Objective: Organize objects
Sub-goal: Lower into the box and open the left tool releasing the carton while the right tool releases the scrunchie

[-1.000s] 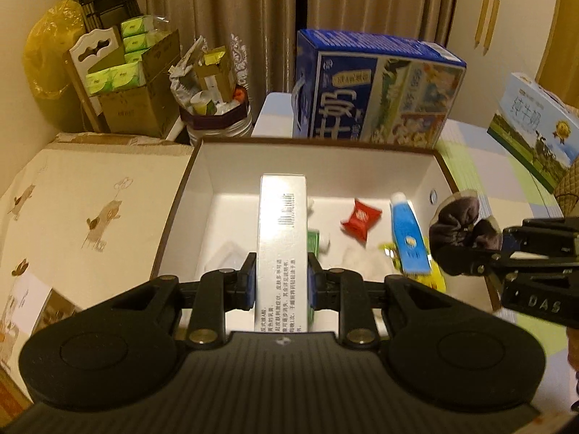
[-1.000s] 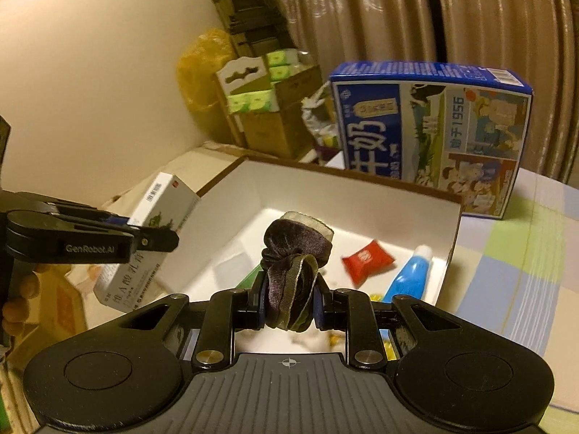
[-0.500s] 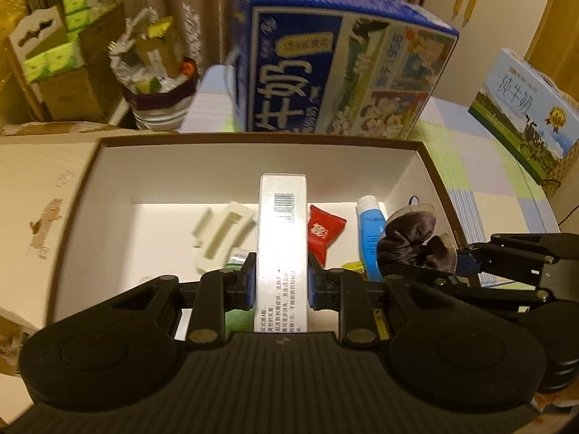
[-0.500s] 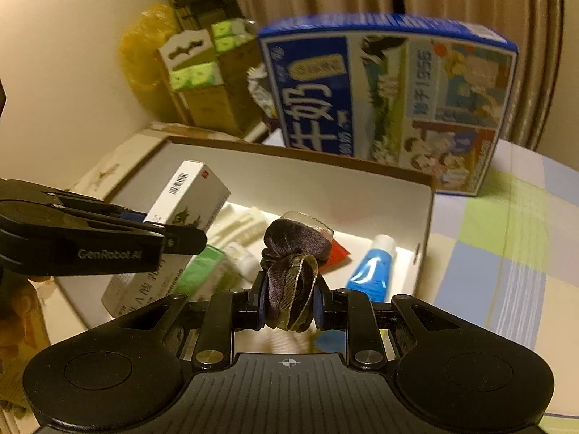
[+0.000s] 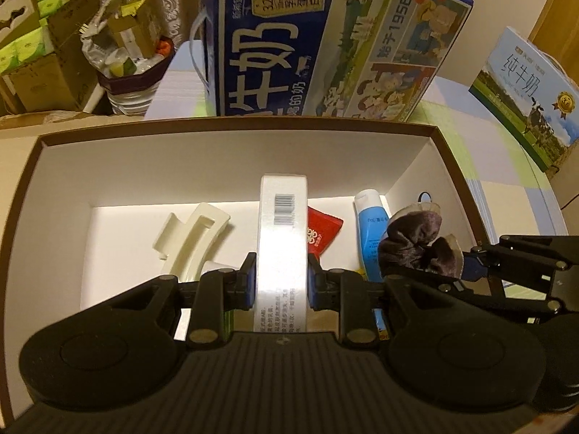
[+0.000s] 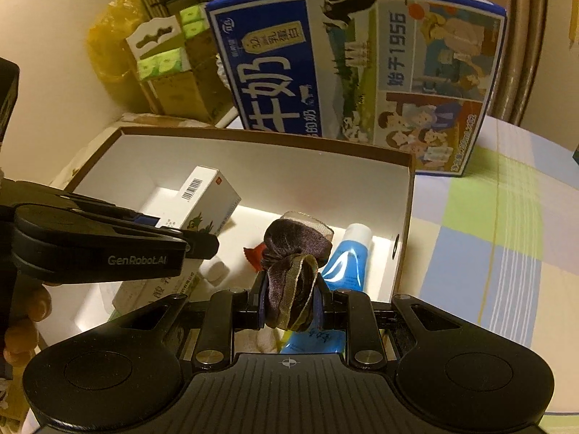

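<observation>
So the left gripper (image 5: 281, 282) is clamped on a tall white carton (image 5: 282, 238), held over the middle of the open storage box (image 5: 231, 159). I'd lower it into the bare floor between the cream hair claw (image 5: 191, 242) and the red sachet (image 5: 322, 233) before letting go. The right gripper (image 6: 289, 307) is squeezed tight on a dark velvet scrunchie (image 6: 295, 264), above the blue tube (image 6: 347, 253). It probably just drops in, being soft.

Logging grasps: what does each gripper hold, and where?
Left gripper: white barcoded carton, by its long sides. Right gripper: dark velvet scrunchie, bunched.
</observation>
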